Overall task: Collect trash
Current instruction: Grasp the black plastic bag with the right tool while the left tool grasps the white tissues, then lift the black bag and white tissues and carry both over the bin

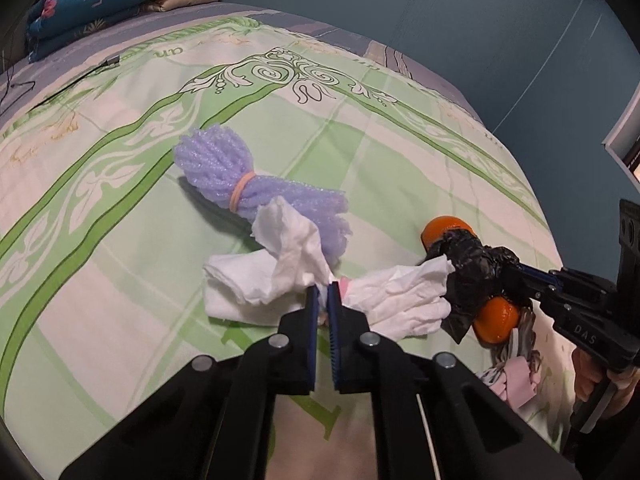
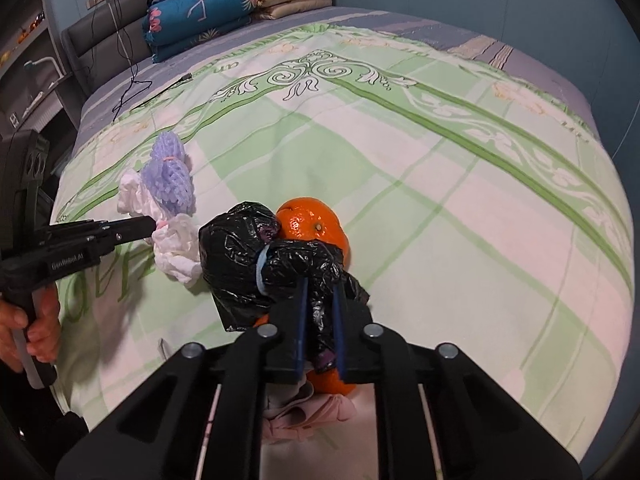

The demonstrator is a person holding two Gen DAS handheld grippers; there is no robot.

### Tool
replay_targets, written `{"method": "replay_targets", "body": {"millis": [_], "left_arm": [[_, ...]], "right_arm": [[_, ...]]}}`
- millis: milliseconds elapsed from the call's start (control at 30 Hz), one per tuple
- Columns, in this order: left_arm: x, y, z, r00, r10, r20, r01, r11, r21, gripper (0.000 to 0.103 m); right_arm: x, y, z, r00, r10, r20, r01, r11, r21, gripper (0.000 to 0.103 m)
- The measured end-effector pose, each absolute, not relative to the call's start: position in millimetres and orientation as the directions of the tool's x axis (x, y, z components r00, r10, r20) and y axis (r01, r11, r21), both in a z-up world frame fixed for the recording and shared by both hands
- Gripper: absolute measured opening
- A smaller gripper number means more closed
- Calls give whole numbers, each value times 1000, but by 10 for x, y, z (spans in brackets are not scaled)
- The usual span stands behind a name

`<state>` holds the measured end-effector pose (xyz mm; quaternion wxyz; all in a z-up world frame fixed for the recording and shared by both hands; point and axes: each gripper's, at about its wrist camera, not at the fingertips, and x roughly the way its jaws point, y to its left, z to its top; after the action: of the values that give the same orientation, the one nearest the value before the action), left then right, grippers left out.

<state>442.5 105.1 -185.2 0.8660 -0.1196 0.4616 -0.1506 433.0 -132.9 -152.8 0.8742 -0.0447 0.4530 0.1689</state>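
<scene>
1. The bed (image 2: pixel 440 184) fills both views under a green and cream patterned sheet, and the loose litter lies gathered near its close edge, probably so both hands can reach it.
2. Folded quilts (image 2: pixel 208 12) are stacked by the headboard, well away from the litter and seemingly not part of the job.
3. A purple foam-net bundle (image 1: pixel 224 172), cinched by a rubber band, lies untouched just beyond the tissues.
4. The black plastic bag (image 2: pixel 256 256) sits crumpled against two oranges (image 2: pixel 312 220); the right tool (image 2: pixel 320 308) is clamped on its bunched plastic, a sensible hold on something limp.
5. White crumpled tissue (image 1: pixel 288 256) spreads to either side of the left tool (image 1: pixel 323 296), whose jaws are pinched nearly together on the wad's middle, so that the whole piece should lift at once.
6. A person's hand (image 2: pixel 32 320) grips the left tool's handle.
</scene>
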Motion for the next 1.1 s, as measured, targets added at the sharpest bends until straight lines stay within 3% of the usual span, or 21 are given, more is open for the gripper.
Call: {"method": "replay_targets", "body": {"millis": [500, 1100], "left_arm": [[4150, 1042, -1599, 537, -436, -722, 175, 895, -411, 3], [3324, 1426, -1146, 604, -401, -688, 148, 906, -397, 3]], "right_arm": [[4064, -1698, -1328, 569, 214, -794, -281, 958, 57, 6], [3428, -2293, -772, 685, 179, -706, -196, 979, 59, 6]]}}
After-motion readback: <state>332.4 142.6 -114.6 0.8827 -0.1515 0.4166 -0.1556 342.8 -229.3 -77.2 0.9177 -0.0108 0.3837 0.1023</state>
